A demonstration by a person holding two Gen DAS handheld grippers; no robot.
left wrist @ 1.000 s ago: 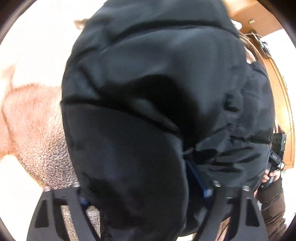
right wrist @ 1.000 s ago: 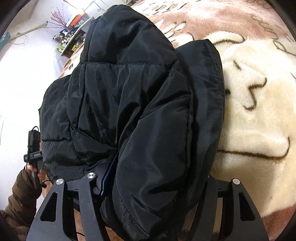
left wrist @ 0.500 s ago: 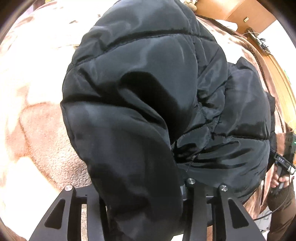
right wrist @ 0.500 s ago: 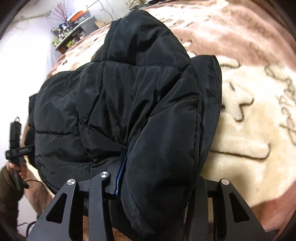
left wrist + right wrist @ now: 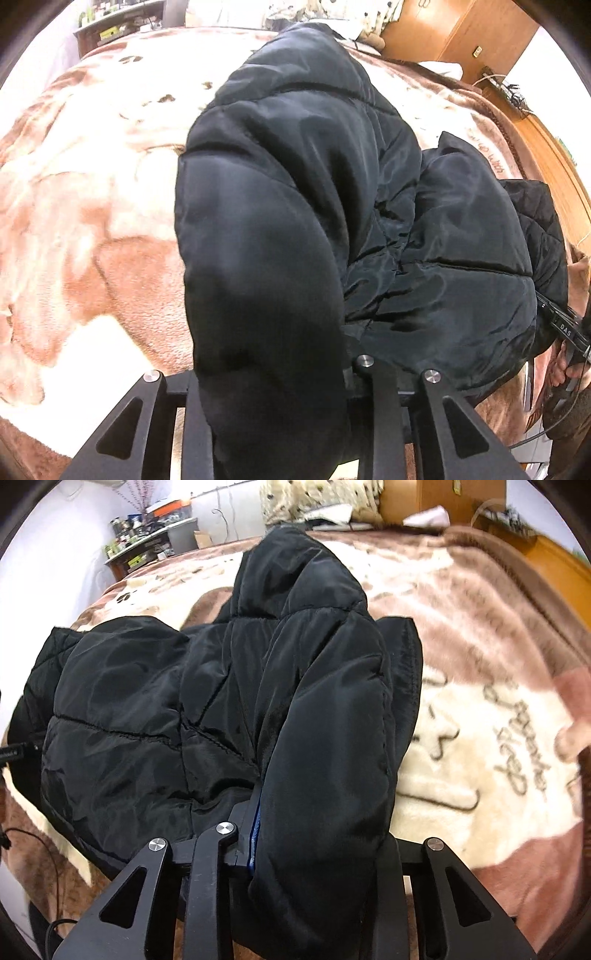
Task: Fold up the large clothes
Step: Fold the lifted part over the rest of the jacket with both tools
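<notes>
A black puffer jacket (image 5: 332, 206) is held up over a bed covered by a brown and cream fleece blanket (image 5: 92, 221). My left gripper (image 5: 273, 387) is shut on a thick fold of the jacket, which bulges between its fingers and hides the tips. My right gripper (image 5: 314, 849) is shut on another fold of the same jacket (image 5: 207, 701); a blue pad edge shows beside the cloth. The rest of the jacket hangs down onto the blanket (image 5: 480, 709) between the two grippers.
A wooden headboard and cabinet (image 5: 461, 33) stand at the far right. A cluttered shelf (image 5: 147, 535) stands by the wall at the far left. The other hand and its gripper handle (image 5: 565, 332) show at the right edge of the left wrist view.
Both grippers have lifted and pulled back with the jacket. More of the blanket and the room behind now shows. The grip on the jacket is unchanged.
</notes>
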